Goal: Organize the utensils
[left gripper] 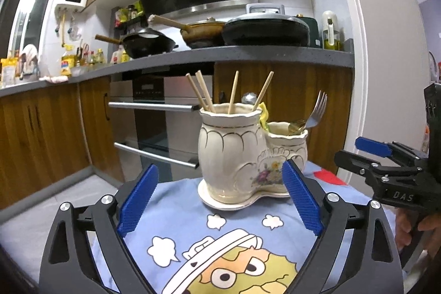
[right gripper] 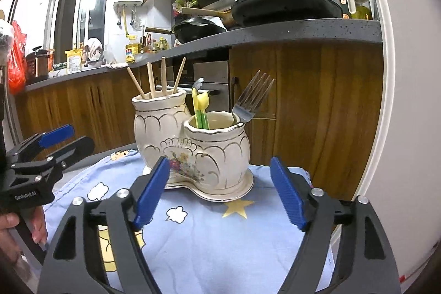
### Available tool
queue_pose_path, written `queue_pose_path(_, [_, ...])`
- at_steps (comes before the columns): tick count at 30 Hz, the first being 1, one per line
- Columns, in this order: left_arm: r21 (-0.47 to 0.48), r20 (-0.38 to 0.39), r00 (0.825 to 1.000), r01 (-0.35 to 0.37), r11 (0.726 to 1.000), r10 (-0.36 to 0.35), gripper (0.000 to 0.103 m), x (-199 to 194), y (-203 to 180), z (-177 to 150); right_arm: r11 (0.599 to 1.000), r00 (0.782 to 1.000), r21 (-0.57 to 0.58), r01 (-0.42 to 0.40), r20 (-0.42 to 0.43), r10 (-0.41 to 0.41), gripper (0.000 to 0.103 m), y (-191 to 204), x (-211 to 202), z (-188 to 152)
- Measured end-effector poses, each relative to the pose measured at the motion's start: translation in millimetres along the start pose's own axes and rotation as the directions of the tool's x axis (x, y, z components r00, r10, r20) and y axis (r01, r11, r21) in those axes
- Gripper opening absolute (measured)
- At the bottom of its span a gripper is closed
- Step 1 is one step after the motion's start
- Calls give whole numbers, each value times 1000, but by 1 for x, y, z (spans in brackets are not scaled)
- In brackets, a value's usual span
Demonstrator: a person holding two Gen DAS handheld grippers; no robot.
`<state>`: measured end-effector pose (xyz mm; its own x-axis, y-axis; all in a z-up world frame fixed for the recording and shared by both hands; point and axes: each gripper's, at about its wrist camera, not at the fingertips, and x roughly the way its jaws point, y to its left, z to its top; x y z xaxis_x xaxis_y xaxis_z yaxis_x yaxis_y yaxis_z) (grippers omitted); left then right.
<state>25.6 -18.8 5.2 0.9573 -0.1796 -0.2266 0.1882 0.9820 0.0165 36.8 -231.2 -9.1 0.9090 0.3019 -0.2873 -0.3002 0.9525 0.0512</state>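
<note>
Kitchen backdrop: wood-fronted cabinets, grey worktop (left gripper: 248,53) carrying dark pans. Before me, a small desk under a light-blue cartoon-print cloth (left gripper: 176,200). On it stands a cream ceramic double-pot utensil holder (left gripper: 234,156) on its own attached saucer. Four wooden chopsticks (right gripper: 164,77) upright in the taller pot; a steel fork (right gripper: 252,98) and yellow-green plastic utensils (right gripper: 201,109) in the shorter one. A silver spoon bowl (left gripper: 249,98) peeks behind the tall pot.

My left gripper (left gripper: 220,199): fingers spread wide, nothing between them, holder just ahead. My right gripper (right gripper: 220,190): fingers likewise spread, empty, short of the saucer.
</note>
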Motion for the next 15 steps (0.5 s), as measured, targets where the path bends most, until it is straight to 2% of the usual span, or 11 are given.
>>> queue_pose_path(4, [12,-13,1000,-11,1000,11,94,1,-3,0,1000,1000,-23,11,12,-11,85,3,-3,0])
queue_pose_path(15, [4,-5,1000,-24,1000,24,95,0,-2,0,1000,1000,-23,16,15,-16,86,2,0,2])
